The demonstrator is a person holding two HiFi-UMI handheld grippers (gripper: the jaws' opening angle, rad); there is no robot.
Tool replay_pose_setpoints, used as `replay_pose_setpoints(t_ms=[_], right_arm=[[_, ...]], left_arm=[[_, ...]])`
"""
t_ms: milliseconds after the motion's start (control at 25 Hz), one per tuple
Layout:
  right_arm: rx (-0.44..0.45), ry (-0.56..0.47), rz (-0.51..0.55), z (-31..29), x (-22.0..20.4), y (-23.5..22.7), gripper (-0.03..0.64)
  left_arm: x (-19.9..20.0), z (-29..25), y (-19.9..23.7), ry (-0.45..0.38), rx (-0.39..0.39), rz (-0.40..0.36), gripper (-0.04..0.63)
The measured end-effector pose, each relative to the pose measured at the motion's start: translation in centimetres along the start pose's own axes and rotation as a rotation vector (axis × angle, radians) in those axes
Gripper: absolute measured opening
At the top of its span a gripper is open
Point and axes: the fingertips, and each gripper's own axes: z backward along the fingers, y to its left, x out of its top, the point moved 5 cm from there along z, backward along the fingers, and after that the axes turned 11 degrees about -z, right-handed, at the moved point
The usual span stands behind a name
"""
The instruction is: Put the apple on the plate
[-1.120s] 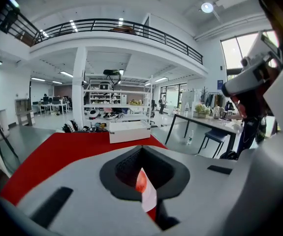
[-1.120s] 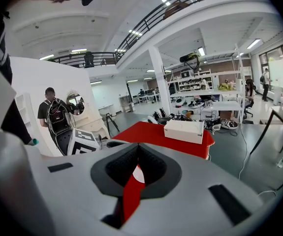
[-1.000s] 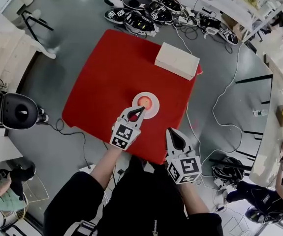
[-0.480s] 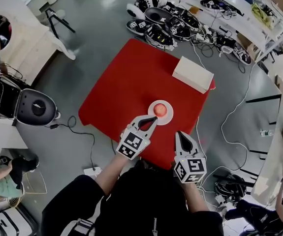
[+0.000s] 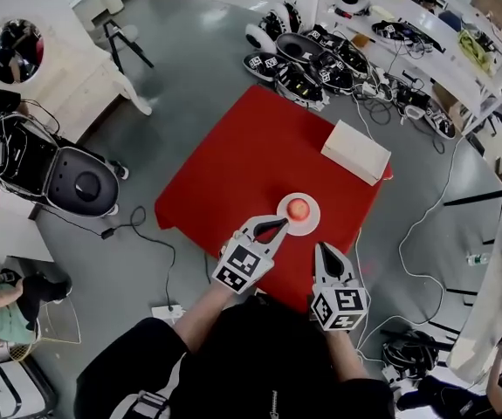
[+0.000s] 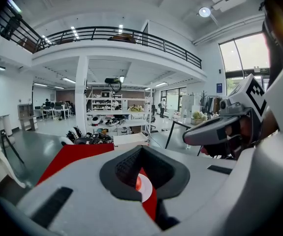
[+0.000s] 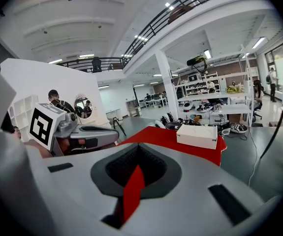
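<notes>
1. The left gripper angles slightly downward with its fingers pressed together on nothing, its tips just beside the plate.
2. The right gripper points the same way over the near part of the red bench, fingers together and empty.
3. The apple sits on the plate.

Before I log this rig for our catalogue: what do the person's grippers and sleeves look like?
Both the left gripper and right gripper have pale grey shells tapering to a point, dark jaw linings and a white cube with black square markers behind. The person wears a black top, forearms uncovered.
</notes>
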Motion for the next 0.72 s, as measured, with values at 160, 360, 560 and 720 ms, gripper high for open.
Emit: replay_pose_setpoints(t_ms=[160, 360, 560, 720], right_arm=[[0.010, 0.000, 0.007, -1.4, 0.8, 0.6, 0.009], [0.019, 0.003, 0.017, -2.2, 1.0, 1.4, 0.009], [0.028, 0.004, 0.029, -1.3, 0.4, 1.0, 0.009], [0.026, 0.007, 0.034, -0.9, 0.3, 0.7, 0.009]], left_arm=[[0.5, -0.1, 1.1, -0.006, -0.003, -0.003, 0.006], [0.4, 0.3, 1.7, -0.003, 0.001, -0.001, 0.006], [0.1, 0.4, 0.6, -0.007, 0.010, 0.005, 0.006], [0.1, 0.1, -0.1, -0.005, 0.002, 0.003, 0.006]])
